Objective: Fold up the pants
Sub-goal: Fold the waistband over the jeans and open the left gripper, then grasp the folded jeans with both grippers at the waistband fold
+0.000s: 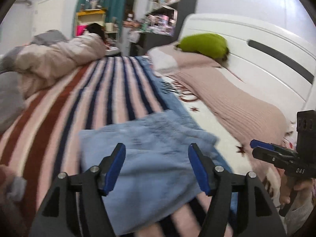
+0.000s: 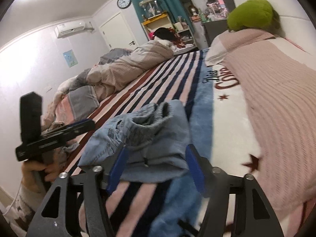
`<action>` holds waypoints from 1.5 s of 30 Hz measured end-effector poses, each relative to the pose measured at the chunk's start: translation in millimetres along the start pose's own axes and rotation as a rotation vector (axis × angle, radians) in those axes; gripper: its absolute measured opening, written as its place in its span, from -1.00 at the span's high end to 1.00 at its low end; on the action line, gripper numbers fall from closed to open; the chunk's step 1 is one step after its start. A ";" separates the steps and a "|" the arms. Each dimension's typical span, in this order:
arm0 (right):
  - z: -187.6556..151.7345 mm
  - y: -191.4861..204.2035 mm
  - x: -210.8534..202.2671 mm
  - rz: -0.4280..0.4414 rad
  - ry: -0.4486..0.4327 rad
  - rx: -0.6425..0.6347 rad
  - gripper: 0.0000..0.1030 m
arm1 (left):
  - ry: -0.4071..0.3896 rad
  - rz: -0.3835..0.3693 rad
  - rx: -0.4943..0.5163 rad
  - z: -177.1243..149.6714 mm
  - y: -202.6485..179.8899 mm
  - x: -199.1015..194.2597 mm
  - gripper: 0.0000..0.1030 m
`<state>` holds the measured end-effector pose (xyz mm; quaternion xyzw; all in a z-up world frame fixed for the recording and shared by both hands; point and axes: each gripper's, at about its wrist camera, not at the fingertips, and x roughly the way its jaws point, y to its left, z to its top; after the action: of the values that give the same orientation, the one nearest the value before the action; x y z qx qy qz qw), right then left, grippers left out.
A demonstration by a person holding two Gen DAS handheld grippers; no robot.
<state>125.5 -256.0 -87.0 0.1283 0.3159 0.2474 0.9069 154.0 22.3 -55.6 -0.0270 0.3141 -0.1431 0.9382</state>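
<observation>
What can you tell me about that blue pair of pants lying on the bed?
The pants are light blue, denim-looking, folded into a compact bundle. The gathered waistband sits on top, gaping open to a grey inside, with a drawstring hanging down the near side. They rest on the striped blanket, beside its fuzzy blue band. The left gripper and right gripper stand open just in front; neither appears to pinch the cloth.

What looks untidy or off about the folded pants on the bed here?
The pants lie in a folded bundle on the striped blanket, but the fold is lumpy: in the right wrist view the waistband bulges up and gapes, with a drawstring hanging out. Both the left gripper and right gripper are open, holding nothing.
</observation>
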 end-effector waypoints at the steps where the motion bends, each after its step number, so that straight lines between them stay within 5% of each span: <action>1: 3.3 7.4 8.7 0.001 0.004 -0.011 -0.23 | -0.003 0.027 -0.011 -1.0 12.5 -2.9 -0.24; 13: 24.8 54.8 106.0 -0.225 0.045 -0.100 -0.49 | 0.020 0.013 -0.174 -34.2 92.9 7.5 -0.25; 16: 20.0 45.1 115.6 -0.260 0.058 -0.075 -0.30 | 0.039 -0.007 -0.177 -40.2 93.9 15.8 -0.25; 19: 12.0 30.8 119.0 -0.276 0.090 -0.054 0.15 | 0.080 -0.024 -0.181 -47.2 92.4 27.4 -0.29; 29: -18.4 -10.2 112.4 -0.345 0.132 -0.012 0.16 | 0.185 -0.057 -0.138 -63.9 71.5 57.2 -0.44; 32: -11.2 -15.3 106.7 -0.289 0.140 0.012 0.12 | 0.175 -0.076 -0.149 -60.0 74.2 53.9 -0.44; 37: 12.7 -18.5 104.2 -0.147 0.139 0.031 -0.27 | 0.097 -0.136 -0.265 -46.9 99.7 36.6 -0.44; 41: 29.0 -15.9 119.8 -0.026 0.212 0.012 -0.73 | 0.157 -0.145 -0.281 -40.6 107.5 54.4 -0.44; 45: 29.2 -22.1 142.0 0.012 0.299 -0.005 -0.74 | 0.208 -0.198 -0.364 -52.0 113.7 74.8 -0.44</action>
<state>248.5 -201.6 -145.5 0.0899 0.4463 0.2700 0.8484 208.6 111.9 -156.8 -0.2115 0.4255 -0.1773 0.8619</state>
